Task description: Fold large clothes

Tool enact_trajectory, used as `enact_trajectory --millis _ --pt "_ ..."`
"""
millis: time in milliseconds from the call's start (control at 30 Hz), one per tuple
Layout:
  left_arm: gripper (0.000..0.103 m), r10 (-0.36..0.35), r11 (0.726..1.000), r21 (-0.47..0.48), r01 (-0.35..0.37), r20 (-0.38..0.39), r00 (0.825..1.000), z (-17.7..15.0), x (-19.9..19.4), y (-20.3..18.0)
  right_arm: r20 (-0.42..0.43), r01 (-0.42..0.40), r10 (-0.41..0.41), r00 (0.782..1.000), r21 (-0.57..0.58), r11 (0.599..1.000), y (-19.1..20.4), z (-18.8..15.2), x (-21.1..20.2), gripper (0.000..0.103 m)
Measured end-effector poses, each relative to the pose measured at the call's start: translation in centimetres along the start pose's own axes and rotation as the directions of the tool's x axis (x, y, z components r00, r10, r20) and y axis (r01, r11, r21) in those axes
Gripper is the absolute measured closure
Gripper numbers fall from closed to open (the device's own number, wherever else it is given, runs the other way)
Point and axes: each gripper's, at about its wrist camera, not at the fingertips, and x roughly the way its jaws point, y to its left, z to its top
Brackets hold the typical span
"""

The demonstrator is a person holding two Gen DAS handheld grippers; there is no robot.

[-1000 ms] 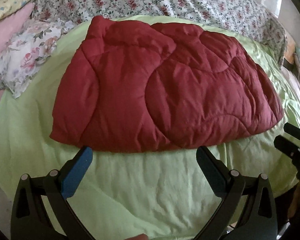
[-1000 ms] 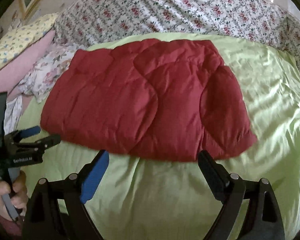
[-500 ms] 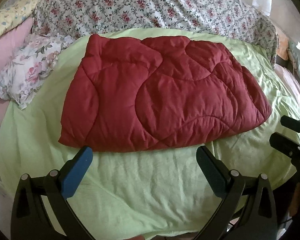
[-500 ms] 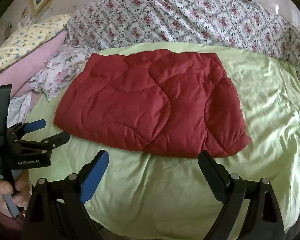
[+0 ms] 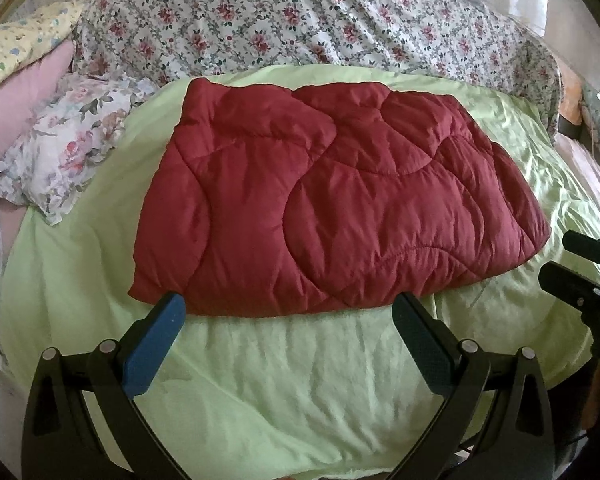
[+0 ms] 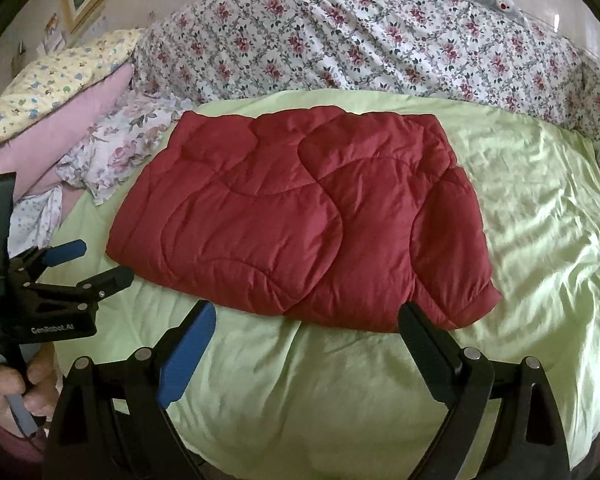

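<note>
Bed (image 6: 540, 208) in light-green sheet; floral bedding (image 6: 340, 40) heaped behind, daylight

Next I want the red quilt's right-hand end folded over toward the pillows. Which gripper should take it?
Right, probably. The right gripper hangs open before the red quilt, its near right corner beside one finger. The left gripper, also open, faces the opposite corner. Neither touches it.

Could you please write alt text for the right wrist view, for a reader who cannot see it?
A folded red quilted comforter lies flat on a light green bedsheet, untouched. The open right gripper hovers at its near edge, and the open left gripper is held by a hand at left.
</note>
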Motion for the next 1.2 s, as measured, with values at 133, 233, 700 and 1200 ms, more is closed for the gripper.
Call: enact_trajectory --millis 133,233,700,1200 --pt "0.0 0.003 1.0 0.0 -0.003 -0.001 1.0 0.1 0.1 0.0 0.001 0.007 -0.007 1.0 -0.006 1.0 0.0 0.2 0.3 0.009" --pt "0.0 0.009 1.0 0.001 -0.009 -0.004 1.0 0.2 0.4 0.0 0.003 0.004 -0.004 1.0 -0.01 1.0 0.0 0.5 0.5 0.009" --pt "0.0 0.04 0.999 -0.013 -0.04 0.001 0.999 1.0 1.3 0.9 -0.004 0.018 -0.018 1.0 -0.008 1.0 -0.4 1.5 1.7 0.009" --pt "0.0 0.043 0.999 -0.008 -0.043 0.013 0.999 1.7 1.7 0.9 -0.007 0.014 -0.014 1.0 -0.008 1.0 -0.4 1.9 2.3 0.009"
